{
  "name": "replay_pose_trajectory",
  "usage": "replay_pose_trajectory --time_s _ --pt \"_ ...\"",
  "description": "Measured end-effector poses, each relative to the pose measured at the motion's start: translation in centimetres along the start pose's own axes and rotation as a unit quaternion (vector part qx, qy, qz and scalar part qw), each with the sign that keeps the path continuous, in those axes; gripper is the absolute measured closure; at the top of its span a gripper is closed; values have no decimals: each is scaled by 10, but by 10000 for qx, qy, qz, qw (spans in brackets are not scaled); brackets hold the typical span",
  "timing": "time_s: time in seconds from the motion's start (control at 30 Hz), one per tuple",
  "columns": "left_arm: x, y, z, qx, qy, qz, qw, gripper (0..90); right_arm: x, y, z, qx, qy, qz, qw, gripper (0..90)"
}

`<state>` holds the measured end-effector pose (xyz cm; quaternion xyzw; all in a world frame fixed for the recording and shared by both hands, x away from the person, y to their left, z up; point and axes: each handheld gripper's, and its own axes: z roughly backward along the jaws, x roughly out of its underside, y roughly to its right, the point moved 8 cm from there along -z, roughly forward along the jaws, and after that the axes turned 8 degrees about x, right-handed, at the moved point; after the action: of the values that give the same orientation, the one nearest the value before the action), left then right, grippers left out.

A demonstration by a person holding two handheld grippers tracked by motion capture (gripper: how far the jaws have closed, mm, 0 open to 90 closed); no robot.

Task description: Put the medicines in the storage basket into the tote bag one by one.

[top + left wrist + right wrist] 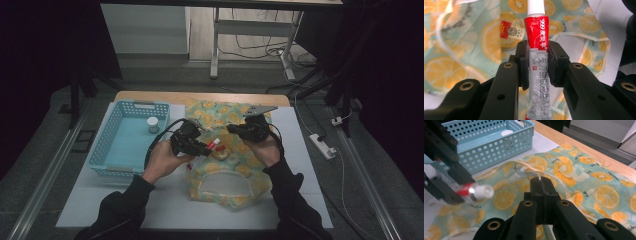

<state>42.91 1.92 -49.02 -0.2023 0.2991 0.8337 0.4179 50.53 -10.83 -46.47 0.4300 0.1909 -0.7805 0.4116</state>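
Two grips set: my left gripper clamps the tube, cap towards three o'clock, where my right gripper pinches the bag's rim.

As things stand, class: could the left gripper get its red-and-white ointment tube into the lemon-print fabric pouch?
Probably yes: the left gripper holds the tube just above the pouch, whose edge the right gripper pinches; whether the mouth gapes enough is unclear.

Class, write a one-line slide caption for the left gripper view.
Left hand-held gripper clamps a red-and-white ointment tube above a lemon-print bag.
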Motion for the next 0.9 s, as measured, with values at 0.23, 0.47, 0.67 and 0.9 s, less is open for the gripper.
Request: replay_pose_trajectory --time_s 0.23,0.47,0.67,0.9 --pt "-10 0 -21 -109 -123 -92 9998 723 -1 -1 0 -16 27 7 10000 900" --pt "-17 -11 -37 -323 -144 -90 9993 723 -2 -3 0 -17 36 23 10000 900" --pt "-21 -23 -43 -412 -69 -38 9991 723 -2 -3 -1 -26 39 14 10000 900" --pt "-23 -38 -47 -542 -69 131 9984 722 -1 -4 -3 -18 11 28 10000 900"
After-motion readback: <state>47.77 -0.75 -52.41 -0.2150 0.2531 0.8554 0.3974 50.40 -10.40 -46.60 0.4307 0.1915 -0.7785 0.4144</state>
